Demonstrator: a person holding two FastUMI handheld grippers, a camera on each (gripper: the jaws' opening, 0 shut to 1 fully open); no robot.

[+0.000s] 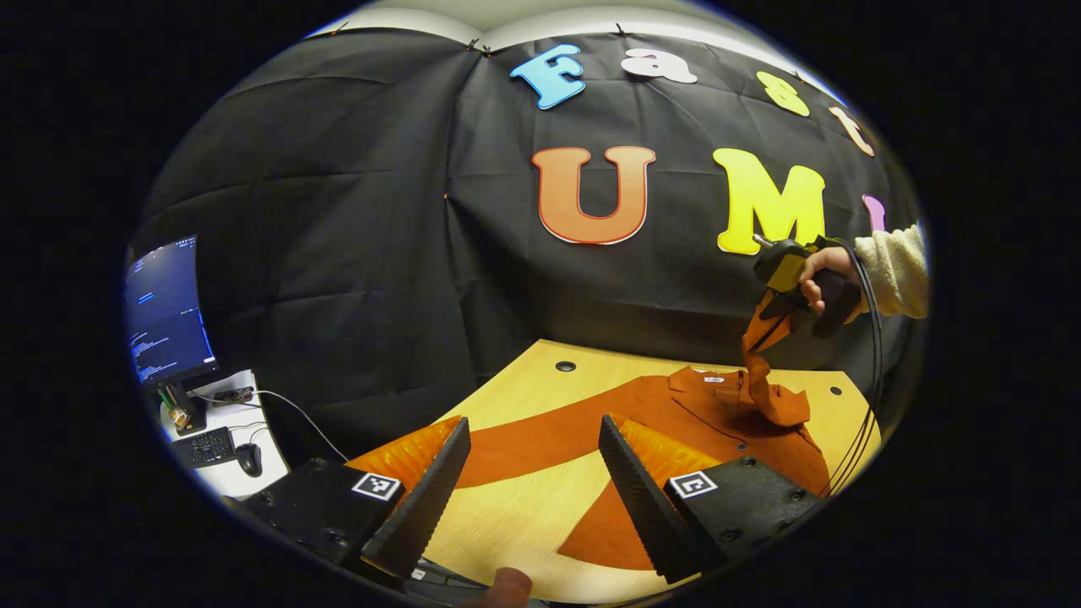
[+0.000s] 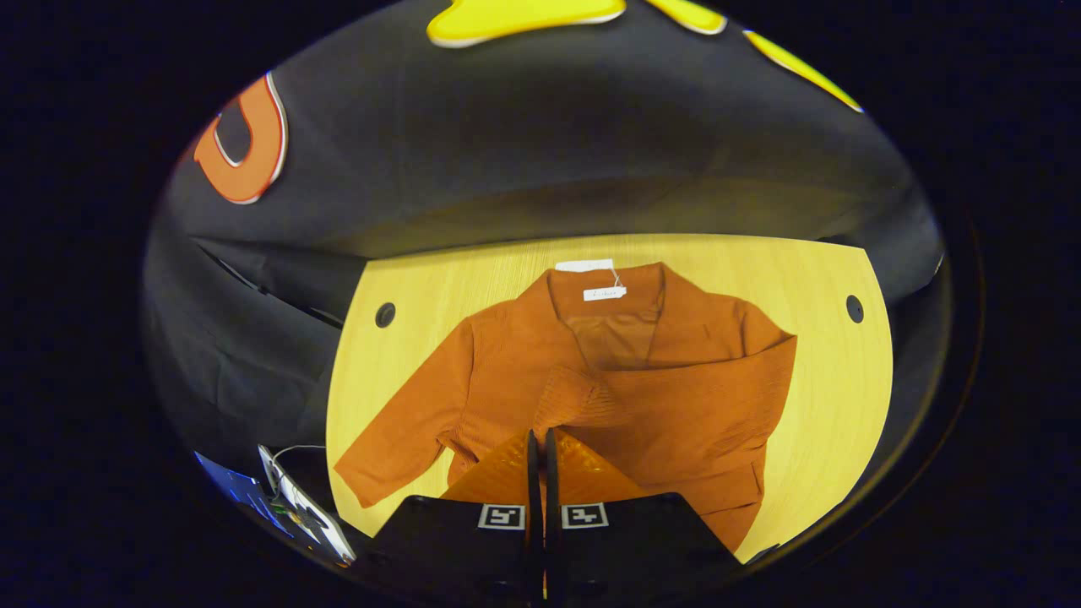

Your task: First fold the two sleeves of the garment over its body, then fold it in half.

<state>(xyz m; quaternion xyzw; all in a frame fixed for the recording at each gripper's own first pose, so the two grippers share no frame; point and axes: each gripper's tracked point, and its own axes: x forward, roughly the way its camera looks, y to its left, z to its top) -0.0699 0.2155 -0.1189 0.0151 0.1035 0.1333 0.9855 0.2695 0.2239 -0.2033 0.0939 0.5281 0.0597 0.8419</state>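
A rust-orange garment (image 2: pixel 507 355) lies face up on the wooden table (image 2: pixel 828 397), collar toward the booth wall. One sleeve (image 2: pixel 692 388) is drawn across the body, and my right gripper (image 2: pixel 540 439) is shut on its cuff end. In the left gripper view a hand holds that right gripper (image 1: pixel 754 344) above the garment (image 1: pixel 701 405), with the sleeve (image 1: pixel 773 397) hanging from it. The other sleeve (image 1: pixel 540 439) stretches out flat toward my left gripper (image 1: pixel 532 435), which is open above the table and holds nothing. The same sleeve (image 2: pixel 397 439) lies spread at lower left in the right gripper view.
A white side desk (image 1: pixel 228 422) at the left carries a monitor (image 1: pixel 165 312), a keyboard (image 1: pixel 205 446) and a mouse (image 1: pixel 248 458). The table (image 1: pixel 524 515) has round cable holes (image 1: pixel 565 366) near its far corners. A black cable (image 1: pixel 870 380) hangs from the right gripper.
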